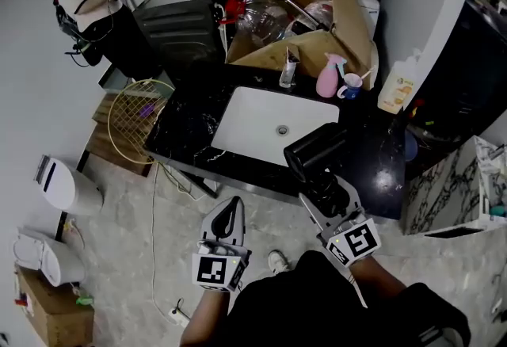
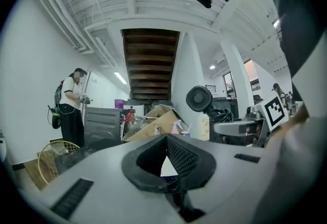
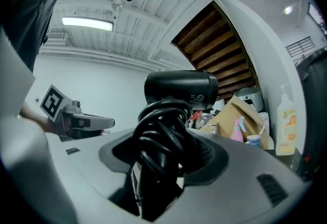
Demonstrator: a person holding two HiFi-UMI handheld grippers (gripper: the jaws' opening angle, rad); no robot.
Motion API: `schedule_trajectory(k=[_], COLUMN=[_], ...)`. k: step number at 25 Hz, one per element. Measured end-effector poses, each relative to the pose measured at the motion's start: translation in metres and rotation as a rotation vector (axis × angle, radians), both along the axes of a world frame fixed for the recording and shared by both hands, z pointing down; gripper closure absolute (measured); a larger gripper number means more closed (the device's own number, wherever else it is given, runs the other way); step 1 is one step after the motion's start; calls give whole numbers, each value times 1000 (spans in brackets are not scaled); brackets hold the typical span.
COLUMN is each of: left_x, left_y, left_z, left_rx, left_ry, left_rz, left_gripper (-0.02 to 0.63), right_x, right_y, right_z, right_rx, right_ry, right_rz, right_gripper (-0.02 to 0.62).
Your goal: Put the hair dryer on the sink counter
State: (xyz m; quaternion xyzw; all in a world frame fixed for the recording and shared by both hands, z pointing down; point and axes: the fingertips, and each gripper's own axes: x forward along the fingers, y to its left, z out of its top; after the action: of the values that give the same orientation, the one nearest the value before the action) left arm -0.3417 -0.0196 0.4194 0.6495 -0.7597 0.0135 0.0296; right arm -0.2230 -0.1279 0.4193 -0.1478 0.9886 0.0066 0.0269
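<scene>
Floor of pale marbled tile (image 1: 119, 258) fills the left of the head view, with two white lidded bins (image 1: 67, 187) on it. A person (image 1: 79, 1) stands at the far left against a white wall. A round yellow wire basket (image 1: 139, 116) leans at the left end of the sink counter (image 1: 190, 120), a black veined slab with a white basin (image 1: 261, 123) sunk in its middle. Behind the basin sits an open cardboard box (image 1: 333, 13). To the right along the back edge stand a pink spray bottle (image 1: 328, 78), a cup (image 1: 351, 86) and a soap bottle (image 1: 396, 84).

The left gripper (image 1: 228, 215) hangs over the floor in front of the counter. Its jaws are drawn together to a point with nothing between them. To its right, the right gripper (image 1: 321, 187) is clamped on the hair dryer (image 1: 315, 149), gripping it by the handle and the cord. The black dryer body sits beyond the jaw tips, over the front of the counter just right of the basin. Whether it touches the slab cannot be told.

The left gripper view shows what the head view hides. The dryer's round rear grille (image 2: 199, 99) rises above the right gripper (image 2: 240, 127), with a white slatted ceiling and the underside of a brown staircase overhead. The right gripper view shows the coiled black cord (image 3: 161, 141) bunched between its jaws, the dryer body (image 3: 180, 87) lying crosswise above it, and the left gripper (image 3: 82, 121) off to the left.
</scene>
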Motion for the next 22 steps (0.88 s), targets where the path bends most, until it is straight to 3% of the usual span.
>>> schedule_trajectory(k=[6,13,22], left_x=[-1,5,18], left_y=[-45,-112,-186], left_z=[5,23,31], left_rx=[12,-24,-44], left_ry=[17,39,45], left_rz=[97,202,319], left_gripper=[612,612,612], right_x=[5,20,53], right_y=[-30,-85,-150], right_z=[6,30,62], right_rx=[9,-92,-122], right_ry=[39,111,216], right_rz=[84,177,309], right_gripper=[348,348,348])
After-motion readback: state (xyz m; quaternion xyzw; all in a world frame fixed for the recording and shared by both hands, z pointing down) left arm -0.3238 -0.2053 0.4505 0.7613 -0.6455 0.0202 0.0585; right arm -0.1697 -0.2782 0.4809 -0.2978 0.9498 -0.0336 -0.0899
